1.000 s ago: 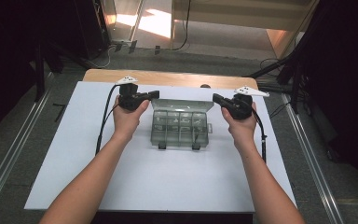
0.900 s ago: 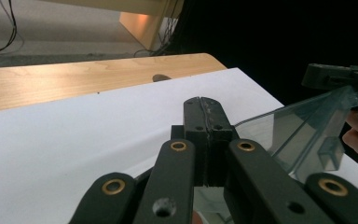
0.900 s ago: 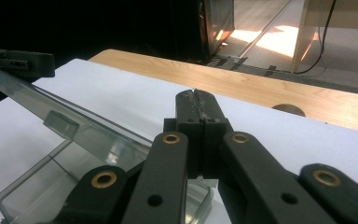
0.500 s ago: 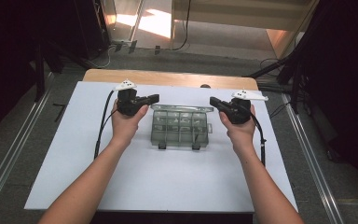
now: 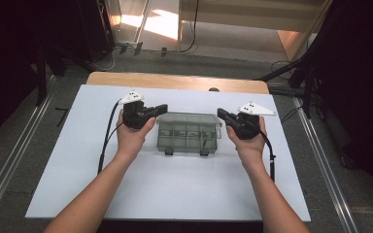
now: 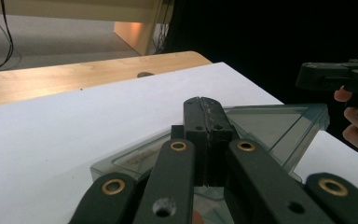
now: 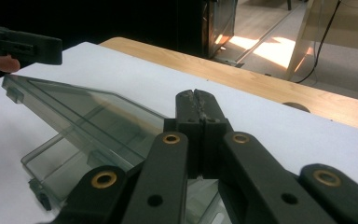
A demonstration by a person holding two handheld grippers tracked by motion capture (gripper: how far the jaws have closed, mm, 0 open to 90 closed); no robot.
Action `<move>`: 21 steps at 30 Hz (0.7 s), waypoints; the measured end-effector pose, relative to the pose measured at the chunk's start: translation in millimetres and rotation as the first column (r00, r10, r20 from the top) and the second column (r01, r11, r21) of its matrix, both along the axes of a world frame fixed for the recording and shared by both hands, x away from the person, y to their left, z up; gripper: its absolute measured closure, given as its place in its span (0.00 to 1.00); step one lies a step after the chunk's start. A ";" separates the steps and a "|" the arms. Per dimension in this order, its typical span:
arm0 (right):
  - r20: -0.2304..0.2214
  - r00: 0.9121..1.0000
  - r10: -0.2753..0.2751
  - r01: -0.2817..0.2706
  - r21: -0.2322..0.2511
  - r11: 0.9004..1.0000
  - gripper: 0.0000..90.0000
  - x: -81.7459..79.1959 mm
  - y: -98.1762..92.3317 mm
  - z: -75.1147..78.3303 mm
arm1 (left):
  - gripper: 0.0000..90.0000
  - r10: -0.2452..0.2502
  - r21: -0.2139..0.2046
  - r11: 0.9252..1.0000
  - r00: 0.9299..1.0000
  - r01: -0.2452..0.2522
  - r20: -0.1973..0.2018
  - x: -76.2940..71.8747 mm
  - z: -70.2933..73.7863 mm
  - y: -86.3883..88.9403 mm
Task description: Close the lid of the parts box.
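Note:
A clear grey compartment box (image 5: 187,138) lies mid-table with two latches on its near side. Its lid (image 7: 88,112) is tilted up at the front over the base (image 7: 60,163). My left gripper (image 5: 162,108) is shut, its tip at the lid's left end (image 6: 270,121). My right gripper (image 5: 220,114) is shut at the lid's right end. In each gripper view the jaws are pressed together with nothing between them (image 6: 200,100) (image 7: 195,93). Whether the tips touch the lid I cannot tell. The right gripper (image 6: 335,74) also appears in the left gripper view, and the left gripper (image 7: 23,46) in the right gripper view.
The box rests on a white sheet (image 5: 175,194) that covers the table. A strip of bare wood (image 5: 175,80) runs along the far edge. Metal rails (image 5: 320,160) flank the table on both sides. Black cables (image 5: 108,136) trail from the grippers.
Both grippers have moved a little toward the person, still at the box's ends. The lid now stands more tilted.

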State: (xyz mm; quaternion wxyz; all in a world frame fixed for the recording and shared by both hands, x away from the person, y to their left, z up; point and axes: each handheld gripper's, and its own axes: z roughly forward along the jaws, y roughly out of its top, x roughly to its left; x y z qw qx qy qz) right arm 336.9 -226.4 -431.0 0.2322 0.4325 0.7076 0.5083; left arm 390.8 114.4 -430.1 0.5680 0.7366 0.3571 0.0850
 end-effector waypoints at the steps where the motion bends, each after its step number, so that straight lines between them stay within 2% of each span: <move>1: 0.002 1.000 0.002 -0.002 0.005 1.000 1.00 -1.7 -0.1 -0.9 | 1.00 0.000 0.006 1.000 1.000 0.000 0.003 -2.3 -0.8 -0.6; 7: -0.007 1.000 0.003 -0.003 0.016 1.000 1.00 -11.4 -3.2 -8.7 | 1.00 0.003 0.024 1.000 0.999 -0.004 0.042 -16.4 -5.5 -1.0; 13: -0.015 1.000 0.004 -0.004 0.040 0.999 1.00 -19.8 -7.2 -17.4 | 1.00 0.006 0.019 1.000 0.998 -0.008 0.063 -28.0 -10.5 -0.7; 17: -0.008 1.000 0.012 -0.012 0.029 1.000 1.00 -25.7 -7.6 -21.3 | 1.00 0.018 0.040 0.999 0.994 -0.022 0.107 -34.6 -13.7 0.5; 19: -0.008 1.000 0.011 -0.011 0.027 1.000 1.00 -28.7 -7.9 -22.5 | 1.00 0.024 0.023 0.999 0.995 -0.026 0.101 -36.0 -16.4 2.6; 21: -0.005 1.000 0.008 -0.008 0.026 1.000 1.00 -32.5 -8.0 -24.4 | 1.00 0.026 0.028 0.999 0.995 -0.028 0.099 -37.5 -18.9 4.6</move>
